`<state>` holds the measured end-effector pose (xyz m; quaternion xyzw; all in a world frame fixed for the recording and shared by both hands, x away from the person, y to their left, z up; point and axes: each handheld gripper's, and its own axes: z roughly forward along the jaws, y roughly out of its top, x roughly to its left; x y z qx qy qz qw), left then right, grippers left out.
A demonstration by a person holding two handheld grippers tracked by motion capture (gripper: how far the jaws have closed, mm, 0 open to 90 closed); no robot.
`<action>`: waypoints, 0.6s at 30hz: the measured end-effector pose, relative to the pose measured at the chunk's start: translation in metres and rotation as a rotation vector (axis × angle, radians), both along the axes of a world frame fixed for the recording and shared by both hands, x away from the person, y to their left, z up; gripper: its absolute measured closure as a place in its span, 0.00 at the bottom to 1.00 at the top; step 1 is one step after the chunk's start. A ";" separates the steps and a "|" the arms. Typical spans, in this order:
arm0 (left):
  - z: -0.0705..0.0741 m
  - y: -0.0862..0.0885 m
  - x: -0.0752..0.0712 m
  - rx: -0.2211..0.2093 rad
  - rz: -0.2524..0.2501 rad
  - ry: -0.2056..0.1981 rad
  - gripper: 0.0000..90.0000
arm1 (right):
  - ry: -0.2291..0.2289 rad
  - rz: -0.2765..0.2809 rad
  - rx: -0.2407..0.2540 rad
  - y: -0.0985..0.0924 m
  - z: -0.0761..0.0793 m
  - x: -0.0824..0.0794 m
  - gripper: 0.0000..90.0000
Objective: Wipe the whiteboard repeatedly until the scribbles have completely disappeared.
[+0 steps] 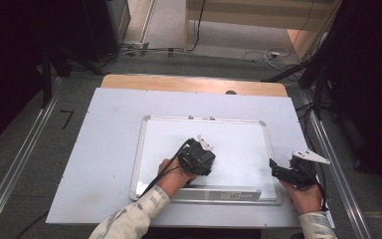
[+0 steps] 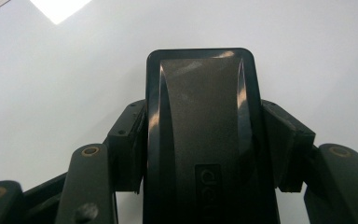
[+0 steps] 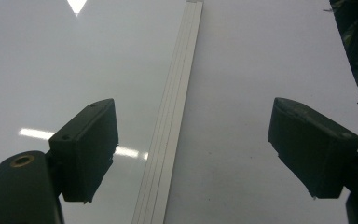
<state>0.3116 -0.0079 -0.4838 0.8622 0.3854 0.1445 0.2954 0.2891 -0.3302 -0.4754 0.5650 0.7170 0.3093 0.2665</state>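
A white whiteboard [image 1: 229,134] with a silver frame lies flat on the table. My left gripper [image 1: 199,152] is over the middle of the board, pointing down at it. In the left gripper view my left gripper [image 2: 200,140] is shut on a black board eraser [image 2: 200,93], one pad on each long side, with the white board surface [image 2: 51,70] behind it. My right gripper [image 1: 276,167] is at the board's right edge. In the right gripper view my right gripper [image 3: 198,147] stands open with nothing held, and the frame strip [image 3: 172,116] runs between its jaws.
The board rests on a pale sheet [image 1: 104,149] that covers a wooden table [image 1: 194,83]. A pen tray [image 1: 219,193] runs along the board's near edge. Metal rails [image 1: 25,154] flank the table, and cables [image 1: 268,54] lie on the floor beyond.
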 end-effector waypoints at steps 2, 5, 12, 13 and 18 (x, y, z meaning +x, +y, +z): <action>0.000 0.006 0.001 -0.005 0.014 0.002 0.45 | -0.001 0.000 0.000 0.000 0.000 0.000 0.16; 0.001 0.018 0.005 -0.035 0.063 0.023 0.45 | 0.001 0.000 0.001 0.000 0.000 0.001 0.16; 0.008 0.033 0.006 -0.088 0.125 -0.013 0.45 | 0.002 0.003 0.001 0.000 0.000 0.001 0.16; 0.014 0.036 0.006 -0.114 0.133 -0.024 0.45 | 0.002 0.003 0.001 0.000 0.000 0.001 0.16; 0.031 0.048 0.004 -0.142 0.156 -0.040 0.45 | 0.003 0.003 0.000 0.001 0.000 0.001 0.16</action>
